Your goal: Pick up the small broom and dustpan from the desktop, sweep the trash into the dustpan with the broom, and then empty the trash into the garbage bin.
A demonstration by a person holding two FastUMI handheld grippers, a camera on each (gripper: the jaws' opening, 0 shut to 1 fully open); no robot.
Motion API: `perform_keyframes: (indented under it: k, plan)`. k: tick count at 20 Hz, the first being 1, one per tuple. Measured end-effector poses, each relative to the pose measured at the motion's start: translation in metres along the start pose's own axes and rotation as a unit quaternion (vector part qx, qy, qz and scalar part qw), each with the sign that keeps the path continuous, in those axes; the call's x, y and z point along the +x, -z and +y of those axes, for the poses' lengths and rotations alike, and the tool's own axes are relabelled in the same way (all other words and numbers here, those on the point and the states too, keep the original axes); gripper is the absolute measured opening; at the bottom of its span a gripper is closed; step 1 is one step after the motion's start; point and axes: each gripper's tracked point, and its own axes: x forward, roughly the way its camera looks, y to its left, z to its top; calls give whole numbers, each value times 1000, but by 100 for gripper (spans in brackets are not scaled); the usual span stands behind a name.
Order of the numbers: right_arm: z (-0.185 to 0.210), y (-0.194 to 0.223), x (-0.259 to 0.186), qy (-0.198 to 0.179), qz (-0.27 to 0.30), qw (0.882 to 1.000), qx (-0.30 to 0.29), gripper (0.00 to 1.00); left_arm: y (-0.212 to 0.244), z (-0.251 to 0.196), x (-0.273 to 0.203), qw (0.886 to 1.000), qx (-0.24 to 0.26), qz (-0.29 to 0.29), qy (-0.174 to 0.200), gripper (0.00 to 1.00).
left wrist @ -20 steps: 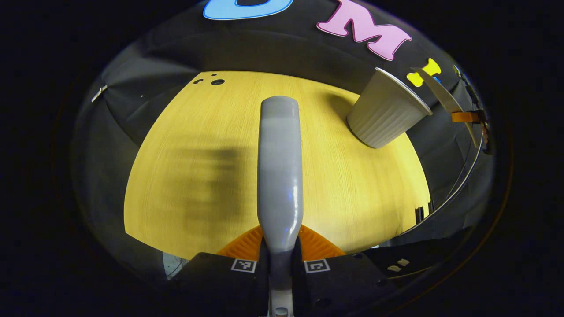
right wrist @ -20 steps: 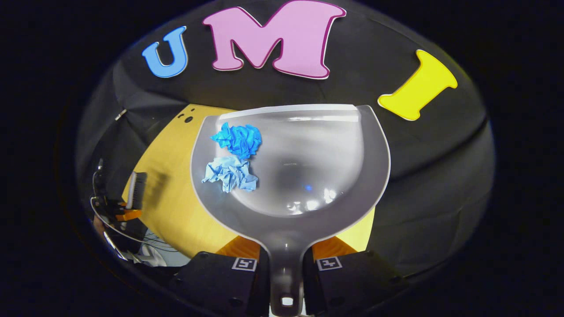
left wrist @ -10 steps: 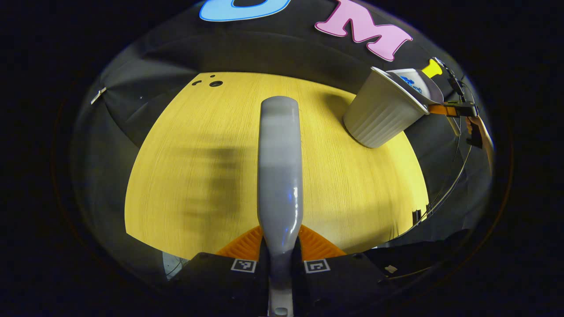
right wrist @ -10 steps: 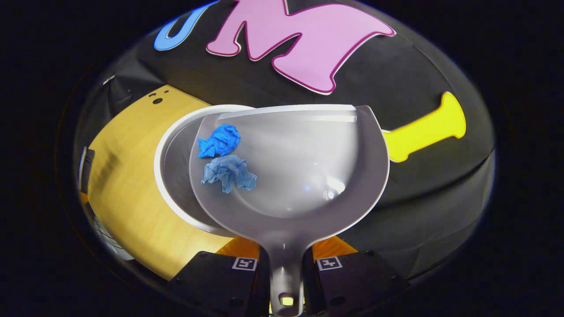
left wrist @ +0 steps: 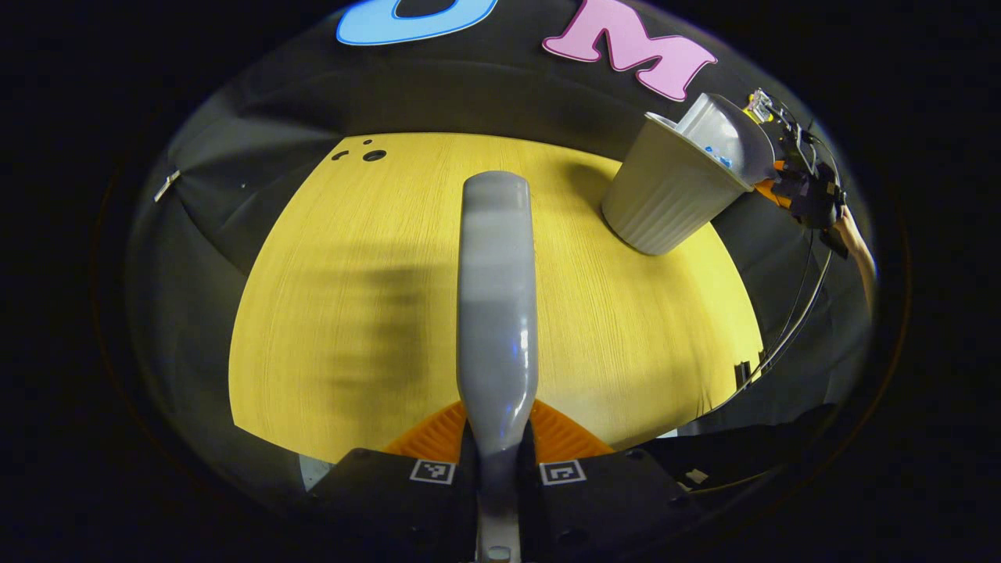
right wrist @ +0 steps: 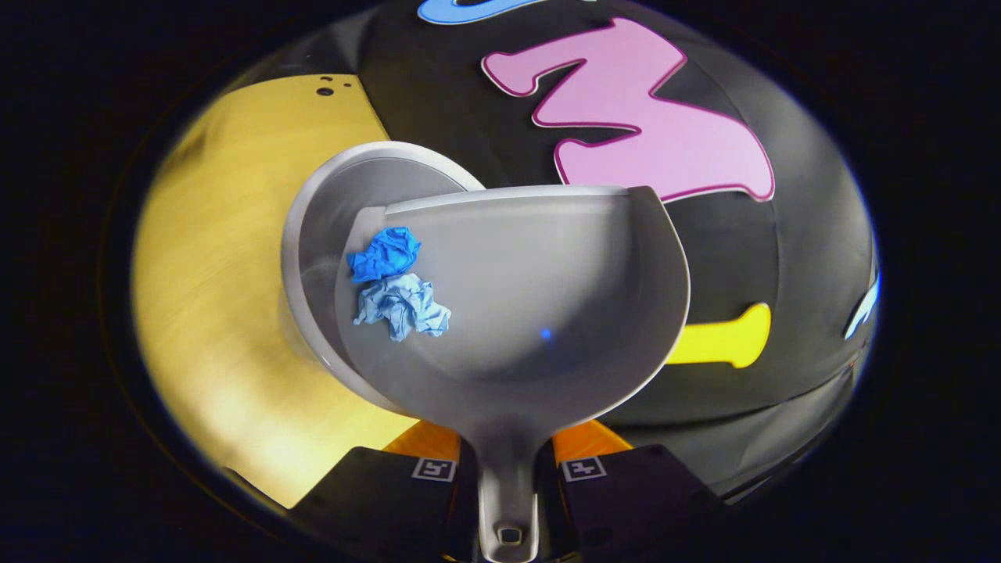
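Now the grey plastic dustpan (right wrist: 539, 313), clamped by the right gripper (right wrist: 507, 477), is tipped further over the ribbed white garbage bin (right wrist: 344, 195); two crumpled blue paper scraps (right wrist: 391, 281) are still held inside. The grey broom handle (left wrist: 497, 313) is kept gripped by the left gripper (left wrist: 497, 469) above the yellow wooden desktop (left wrist: 352, 313).

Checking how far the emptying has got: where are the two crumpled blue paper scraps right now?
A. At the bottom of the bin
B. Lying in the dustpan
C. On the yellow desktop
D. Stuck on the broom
B: in the right gripper view both paper scraps lie in the dustpan, which is tipped over the mouth of the bin.
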Motion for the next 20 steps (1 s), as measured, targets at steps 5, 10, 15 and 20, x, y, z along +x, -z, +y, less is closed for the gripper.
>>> perform_keyframes:
  k: [5,10,15,20]
  plan:
    - [-14,-9,-6,80,-27,990,-117,34,5,1,2,1000,-3,1,3,25]
    - [-24,-9,-12,111,-22,977,-179,34,14,8,4,1000,5,7,5,25]
    - [-33,-11,-15,141,-21,951,-276,34,17,14,4,1000,8,4,8,25]
    - [-40,2,-15,131,6,962,-239,34,21,16,3,1000,12,1,11,25]
